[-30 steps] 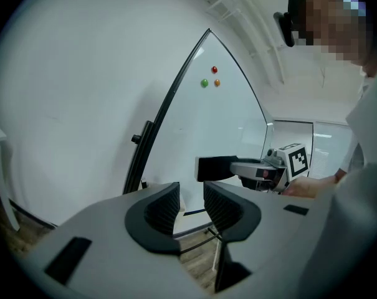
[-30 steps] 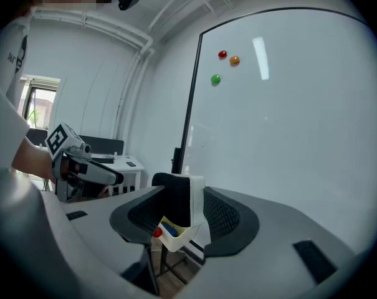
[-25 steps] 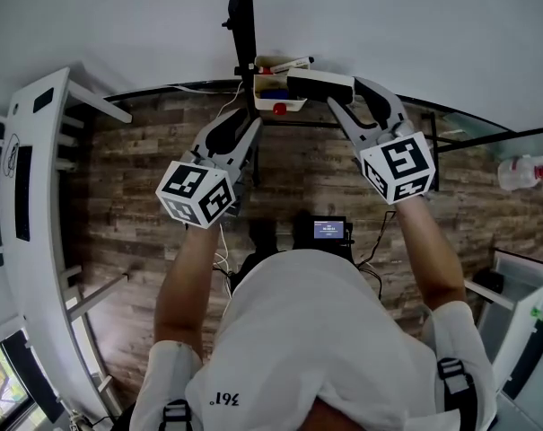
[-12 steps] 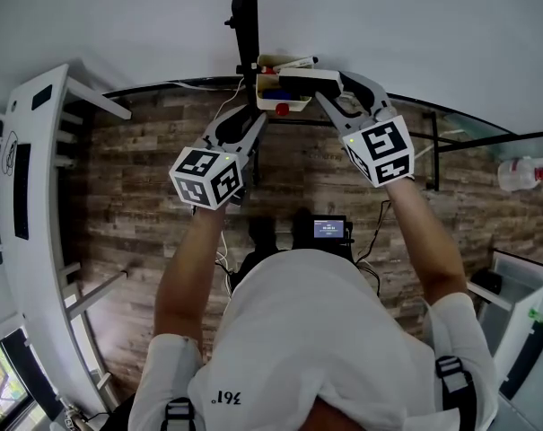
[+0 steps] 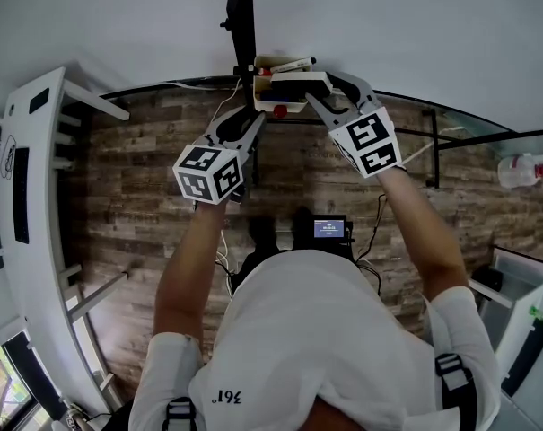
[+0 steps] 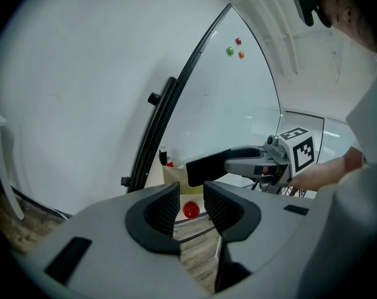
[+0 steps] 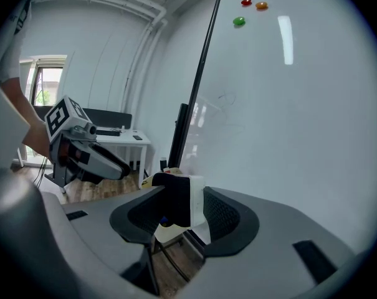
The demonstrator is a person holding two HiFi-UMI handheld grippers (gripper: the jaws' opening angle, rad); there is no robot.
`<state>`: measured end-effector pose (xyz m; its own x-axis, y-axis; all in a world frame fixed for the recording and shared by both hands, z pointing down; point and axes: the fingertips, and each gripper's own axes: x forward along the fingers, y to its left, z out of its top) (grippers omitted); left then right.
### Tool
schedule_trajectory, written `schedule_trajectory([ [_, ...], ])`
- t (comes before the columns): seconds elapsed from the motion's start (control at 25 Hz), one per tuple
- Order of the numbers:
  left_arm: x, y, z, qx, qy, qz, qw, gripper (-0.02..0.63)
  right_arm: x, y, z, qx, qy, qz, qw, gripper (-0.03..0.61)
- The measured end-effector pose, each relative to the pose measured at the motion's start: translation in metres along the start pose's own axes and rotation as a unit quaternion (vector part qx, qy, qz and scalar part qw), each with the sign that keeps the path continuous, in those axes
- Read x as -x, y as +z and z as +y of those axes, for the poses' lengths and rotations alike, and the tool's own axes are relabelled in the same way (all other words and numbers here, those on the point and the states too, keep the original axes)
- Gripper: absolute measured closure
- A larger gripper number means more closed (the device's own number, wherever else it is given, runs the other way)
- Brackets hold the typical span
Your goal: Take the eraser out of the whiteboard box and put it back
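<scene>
Black-and-white eraser between dark ribbed pads of grey right gripper. Cream box beyond grey left gripper fingertips, red magnet in their gap. Black-white square-patterned marker cube. Red, green, orange dots high above fingertips. Brown plank floor.

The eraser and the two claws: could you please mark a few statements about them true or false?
1. The right claw grips the eraser. True.
2. The left claw holds a marker. False: its jaws stand slightly apart with nothing between them.
3. The box lies on the floor. False: it sits up at the whiteboard, beside the black post.
4. Three magnets stick to the whiteboard. True: one red, one orange, one green.
</scene>
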<state>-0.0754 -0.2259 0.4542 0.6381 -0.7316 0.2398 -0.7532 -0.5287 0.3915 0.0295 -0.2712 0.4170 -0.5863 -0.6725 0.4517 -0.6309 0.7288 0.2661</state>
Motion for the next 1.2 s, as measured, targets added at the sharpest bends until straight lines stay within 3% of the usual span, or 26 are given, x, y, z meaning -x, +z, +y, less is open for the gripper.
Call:
schedule_trajectory([
  [0.36, -0.01, -0.012, 0.005, 0.001, -0.003, 0.013, 0.9999, 0.493, -0.022, -0.005, 0.015, 0.015, 0.034, 0.021, 0.999, 0.373],
  [0.84, -0.009, -0.018, 0.016, 0.01, 0.01, 0.026, 0.9996, 0.492, -0.044, -0.008, 0.03, 0.06, 0.055, 0.043, 0.996, 0.373],
  [1.2, -0.016, -0.023, 0.017, 0.011, 0.005, 0.033, 0.9994, 0.493, -0.056, -0.021, 0.032, 0.064, 0.064, 0.066, 0.994, 0.371],
])
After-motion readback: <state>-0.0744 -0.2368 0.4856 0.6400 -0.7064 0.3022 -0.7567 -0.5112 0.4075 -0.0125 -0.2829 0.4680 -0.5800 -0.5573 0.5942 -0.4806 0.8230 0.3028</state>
